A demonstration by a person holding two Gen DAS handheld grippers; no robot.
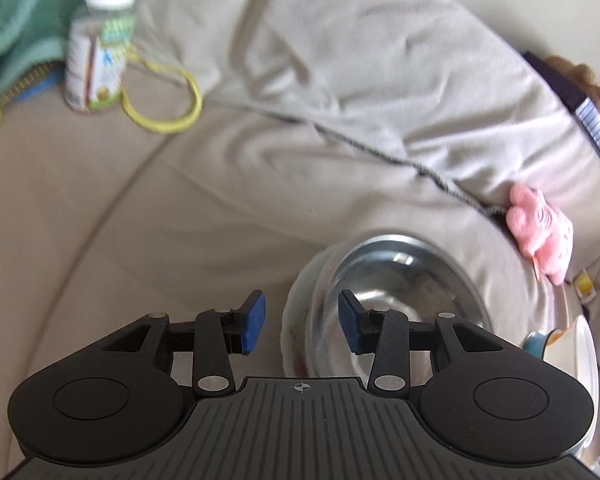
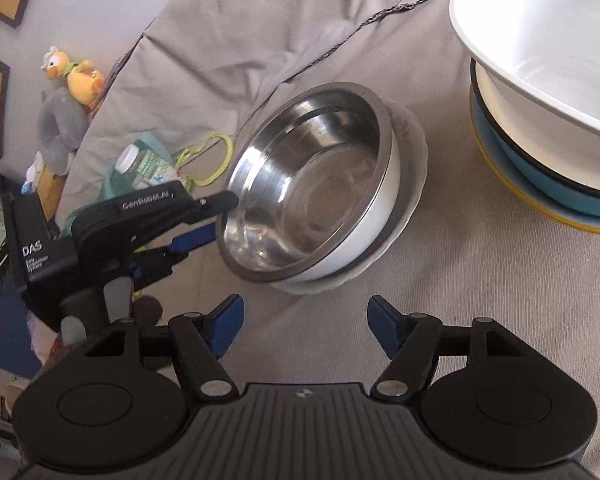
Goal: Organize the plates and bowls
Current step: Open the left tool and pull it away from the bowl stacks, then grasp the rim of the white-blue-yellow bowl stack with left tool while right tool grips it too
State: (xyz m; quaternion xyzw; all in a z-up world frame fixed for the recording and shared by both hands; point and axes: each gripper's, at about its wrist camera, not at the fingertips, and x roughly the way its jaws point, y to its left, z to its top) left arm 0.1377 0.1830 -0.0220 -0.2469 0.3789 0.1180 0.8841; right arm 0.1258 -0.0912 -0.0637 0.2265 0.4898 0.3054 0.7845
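A steel bowl (image 2: 312, 184) sits nested in a white plate (image 2: 414, 168) on a beige cushion; it also shows in the left wrist view (image 1: 404, 280) on the plate (image 1: 296, 300). My left gripper (image 1: 302, 324) is open, its fingers straddling the bowl's near rim; it also shows in the right wrist view (image 2: 204, 228) at the bowl's left edge. My right gripper (image 2: 305, 328) is open and empty, just in front of the bowl. A white bowl (image 2: 540, 40) sits stacked on a blue bowl (image 2: 540, 176) and a yellow plate (image 2: 512, 196) at the right.
A plastic bottle (image 1: 98, 46), a green cloth (image 1: 16, 28) and a yellow cord (image 1: 164, 96) lie at the back left. A pink soft toy (image 1: 540, 232) sits right of the steel bowl. A large cushion (image 1: 360, 72) stands behind. Plush toys (image 2: 66, 92) sit at far left.
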